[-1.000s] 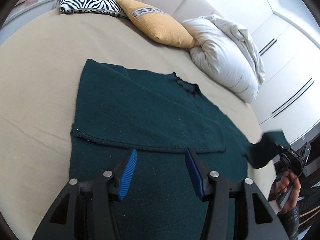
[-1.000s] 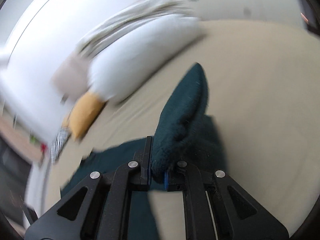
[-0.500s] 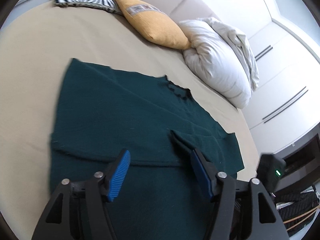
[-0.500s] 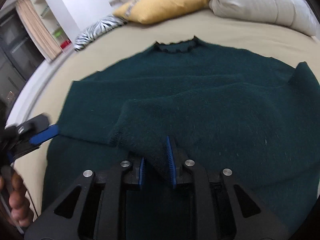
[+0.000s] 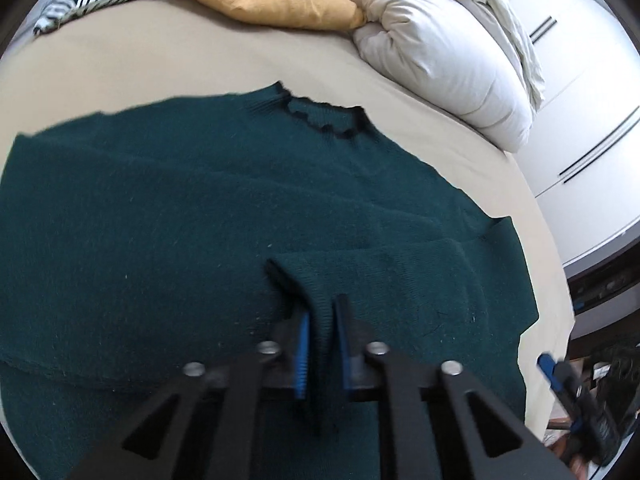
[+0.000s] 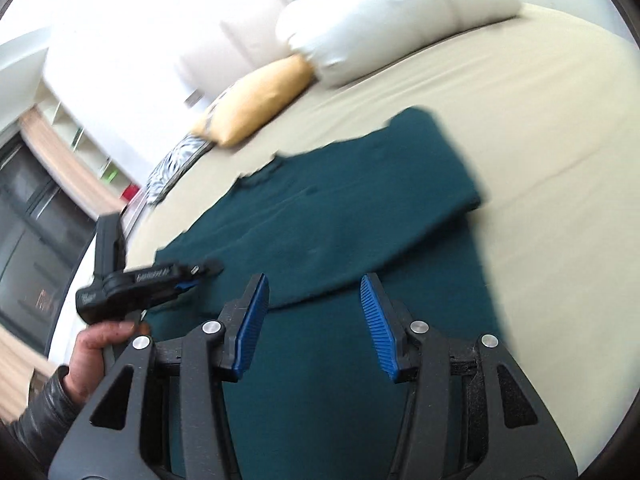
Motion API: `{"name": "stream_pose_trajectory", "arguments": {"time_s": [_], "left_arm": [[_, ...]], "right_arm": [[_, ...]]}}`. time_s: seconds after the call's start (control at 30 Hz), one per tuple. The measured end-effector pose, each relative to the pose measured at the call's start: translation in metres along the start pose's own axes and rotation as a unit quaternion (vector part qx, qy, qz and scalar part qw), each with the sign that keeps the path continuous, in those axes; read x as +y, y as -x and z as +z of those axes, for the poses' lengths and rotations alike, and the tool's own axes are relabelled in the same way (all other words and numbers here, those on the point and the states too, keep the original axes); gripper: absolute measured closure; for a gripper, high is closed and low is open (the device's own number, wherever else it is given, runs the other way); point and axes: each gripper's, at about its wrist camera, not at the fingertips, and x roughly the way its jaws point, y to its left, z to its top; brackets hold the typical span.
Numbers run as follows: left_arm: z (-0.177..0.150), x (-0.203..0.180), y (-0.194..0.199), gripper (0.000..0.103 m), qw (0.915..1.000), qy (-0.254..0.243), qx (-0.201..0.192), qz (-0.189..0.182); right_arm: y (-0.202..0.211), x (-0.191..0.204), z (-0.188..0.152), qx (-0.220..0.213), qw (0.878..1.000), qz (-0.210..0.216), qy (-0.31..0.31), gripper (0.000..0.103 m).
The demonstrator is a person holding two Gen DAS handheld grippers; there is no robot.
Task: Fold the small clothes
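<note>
Now the left gripper point(image 5: 320, 344), wide a moment ago, pinches the sleeve cuff point(image 5: 316, 300) low in the frame. The right gripper point(image 6: 312, 320) has let that sleeve go; its fingers are opening, nothing between them. So the sleeve changes hands. The dark green sweater point(image 5: 180, 220) lies flat and fuzzy on the tan bed point(image 5: 140, 52).

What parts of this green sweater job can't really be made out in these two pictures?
- Sweater hem: cut off by the bottom edge and covered by the left claw in the left wrist view.
- Sleeve cuff: its end is tucked between the left claw's pads.
- Left sleeve: motion blur smears it in the right wrist view.
- Right claw: opening, nothing between its pads.
</note>
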Motion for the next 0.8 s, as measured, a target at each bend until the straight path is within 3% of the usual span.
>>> {"name": "stream_pose_trajectory", "arguments": {"time_s": [0.13, 0.33, 0.53, 0.7, 0.77, 0.8], "left_arm": [[0.005, -0.008, 0.02, 0.094, 0.9993, -0.025, -0.029, 0.002], [0.029, 0.007, 0.055, 0.094, 0.9951, -0.03, -0.094, 0.0], [0.033, 0.045, 0.035, 0.094, 0.9963, -0.002, -0.083, 0.023], [0.027, 0.062, 0.016, 0.094, 0.9976, -0.005, -0.059, 0.034], [0.026, 0.064, 0.014, 0.094, 0.9978, -0.002, -0.056, 0.033], [0.027, 0.065, 0.013, 0.094, 0.9979, -0.001, -0.056, 0.033]], "right_arm": [[0.011, -0.036, 0.02, -0.017, 0.999, -0.027, -0.03, 0.056], [-0.007, -0.069, 0.064, -0.008, 0.998, -0.034, -0.059, 0.056], [-0.05, -0.091, 0.091, 0.017, 0.994, -0.029, -0.101, 0.056], [-0.089, -0.083, 0.091, 0.06, 0.995, -0.039, -0.064, 0.056], [-0.097, -0.073, 0.089, 0.067, 0.996, -0.055, -0.029, 0.059], [-0.102, -0.065, 0.088, 0.073, 0.994, -0.077, 0.004, 0.072]]}}
